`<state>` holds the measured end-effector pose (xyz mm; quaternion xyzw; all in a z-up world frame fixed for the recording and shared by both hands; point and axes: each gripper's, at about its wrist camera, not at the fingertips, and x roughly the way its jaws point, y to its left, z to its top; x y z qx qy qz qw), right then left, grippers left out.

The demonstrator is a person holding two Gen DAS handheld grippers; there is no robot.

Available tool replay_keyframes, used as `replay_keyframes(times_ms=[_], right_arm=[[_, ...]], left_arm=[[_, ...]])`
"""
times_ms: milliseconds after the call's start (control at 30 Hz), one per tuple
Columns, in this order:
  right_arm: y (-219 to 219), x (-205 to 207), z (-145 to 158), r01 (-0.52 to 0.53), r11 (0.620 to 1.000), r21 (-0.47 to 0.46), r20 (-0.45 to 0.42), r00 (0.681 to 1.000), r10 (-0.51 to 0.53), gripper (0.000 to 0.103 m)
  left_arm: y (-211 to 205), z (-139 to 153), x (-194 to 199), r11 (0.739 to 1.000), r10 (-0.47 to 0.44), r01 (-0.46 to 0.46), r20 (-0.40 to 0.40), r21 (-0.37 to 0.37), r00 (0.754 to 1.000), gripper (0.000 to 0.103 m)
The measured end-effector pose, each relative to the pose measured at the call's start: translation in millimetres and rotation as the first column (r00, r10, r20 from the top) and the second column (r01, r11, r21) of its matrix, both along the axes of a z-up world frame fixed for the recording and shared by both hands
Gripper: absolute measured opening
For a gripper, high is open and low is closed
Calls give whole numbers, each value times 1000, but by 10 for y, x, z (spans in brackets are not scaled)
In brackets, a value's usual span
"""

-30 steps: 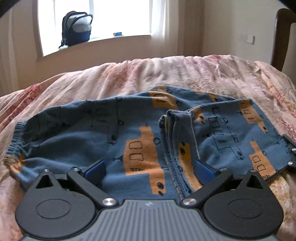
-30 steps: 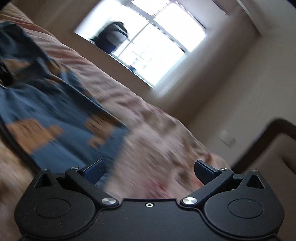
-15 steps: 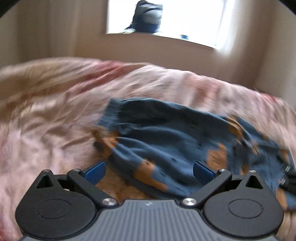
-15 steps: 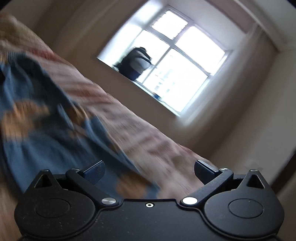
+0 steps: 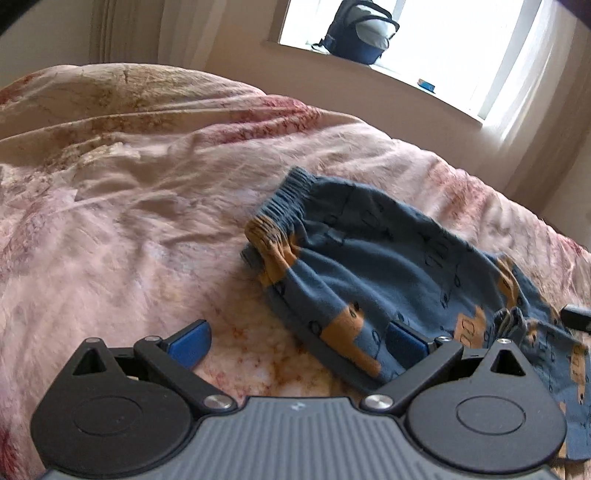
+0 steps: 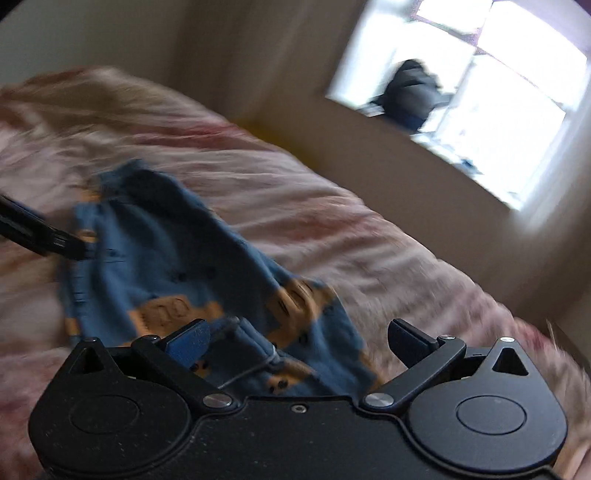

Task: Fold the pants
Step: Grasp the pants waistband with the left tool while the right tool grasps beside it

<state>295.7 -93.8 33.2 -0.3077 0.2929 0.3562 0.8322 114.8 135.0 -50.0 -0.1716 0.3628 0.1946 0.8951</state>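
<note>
Through my left wrist camera, my left gripper point(image 5: 297, 341) has its blue-padded fingers point(image 5: 190, 343) spread wide and holds nothing; it sits low over the pink, floral-patterned quilt point(image 5: 147, 206) that covers the bed. The blue cotton pants with orange vehicle prints point(image 5: 388, 273) lie bunched on that quilt, ahead and to the right of me, their gathered elastic waistband point(image 5: 280, 206) turned toward the left. My left pad is over bare quilt, while my right pad overlaps the near hem of the pants; I cannot tell whether it touches the cloth. At the far right edge a black tip of my other gripper point(image 5: 576, 317) shows beside the fabric. Behind the bed, a dark backpack point(image 5: 360, 31) sits on the sill of a bright window point(image 5: 461, 44). Through my right wrist camera the picture is smeared by motion. My right gripper point(image 6: 299, 343) is likewise spread apart and empty, low over the lower end of the same blue pants point(image 6: 159, 251), with a folded edge and a loose thread lying between its fingers. The black tip of my left gripper point(image 6: 37, 230) enters from the left edge at the far side of the pants. The quilt point(image 6: 332, 221) runs beneath, with the backpack point(image 6: 413, 92) blurred against the window point(image 6: 517, 110).
</note>
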Motion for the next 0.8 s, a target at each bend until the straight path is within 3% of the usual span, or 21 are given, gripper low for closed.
replay_keyframes(times_ms=[67, 133, 200, 267, 333, 500, 567, 667, 800], right_arm=[[164, 146, 122, -47, 997, -55, -72, 996, 43, 102], [341, 365, 164, -70, 996, -60, -228, 972, 55, 102], [510, 615, 63, -26, 999, -19, -424, 906, 16, 102], [680, 786, -31, 27, 999, 31, -504, 864, -8, 102], [852, 866, -102, 48, 993, 112, -490, 871, 13, 102], [1262, 827, -335, -63, 991, 118, -360, 928, 102, 102], [1372, 818, -393, -100, 986, 134, -333, 933, 140, 102], [1490, 874, -349, -194, 947, 255, -396, 873, 285, 102], [1743, 983, -373, -236, 937, 257, -441, 834, 330, 102]], left_arm=[[63, 12, -20, 999, 37, -37, 34, 1, 999, 103], [163, 8, -33, 995, 103, -102, 55, -12, 993, 103], [261, -14, -24, 987, 154, -152, 39, -45, 987, 103], [330, -33, -34, 981, 182, -179, 40, -72, 983, 103], [354, -28, -46, 979, 191, -186, 61, -80, 980, 103], [328, -44, -14, 988, 141, -133, 96, -80, 985, 103], [310, -55, 19, 991, 124, -117, 98, -70, 987, 103], [313, -79, 44, 991, 119, -113, 86, -73, 989, 103], [350, -99, 22, 988, 128, -118, 103, -97, 986, 103]])
